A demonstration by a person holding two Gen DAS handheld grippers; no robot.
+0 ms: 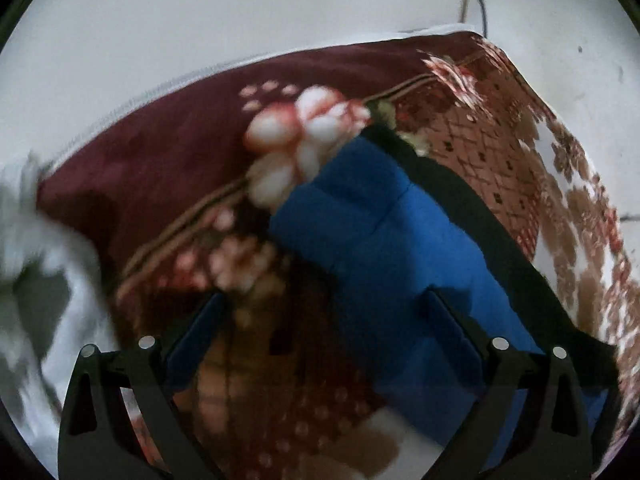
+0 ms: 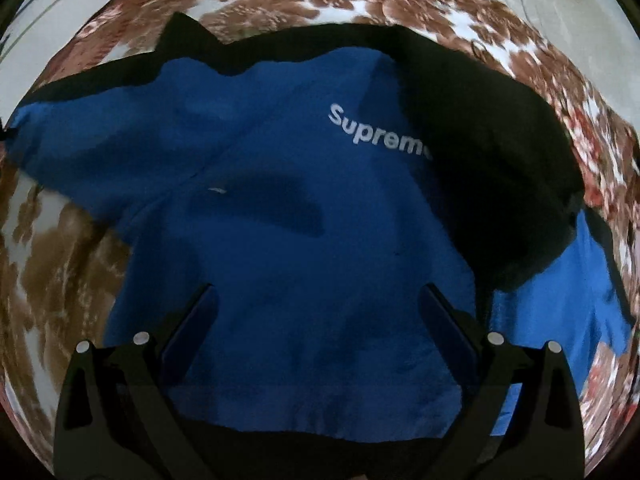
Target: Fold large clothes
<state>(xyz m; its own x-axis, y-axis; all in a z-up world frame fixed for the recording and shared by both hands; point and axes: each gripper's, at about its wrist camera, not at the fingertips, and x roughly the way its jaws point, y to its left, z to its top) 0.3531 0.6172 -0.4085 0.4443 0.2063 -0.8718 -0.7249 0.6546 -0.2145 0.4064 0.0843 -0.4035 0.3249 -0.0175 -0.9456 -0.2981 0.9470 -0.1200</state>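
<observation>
A blue garment point(image 2: 280, 208) with black panels and a white "Supreme" print lies spread on a flowered blanket point(image 2: 56, 264). A black part point(image 2: 492, 184) is folded over its right side. In the right wrist view my right gripper point(image 2: 318, 304) hangs open just above the blue cloth near its hem, with nothing between the fingers. In the left wrist view the blue garment point(image 1: 384, 232) runs from the middle to the lower right, edged by a black strip point(image 1: 492, 236). My left gripper point(image 1: 326, 312) is open over its left edge and the blanket, holding nothing.
The dark red and brown flowered blanket point(image 1: 160, 168) covers a bed or mat. A pale wall point(image 1: 200, 20) stands behind it. Blurred white cloth point(image 1: 48, 264) lies at the left edge of the left wrist view. A pale floor point(image 1: 600, 80) shows at the right.
</observation>
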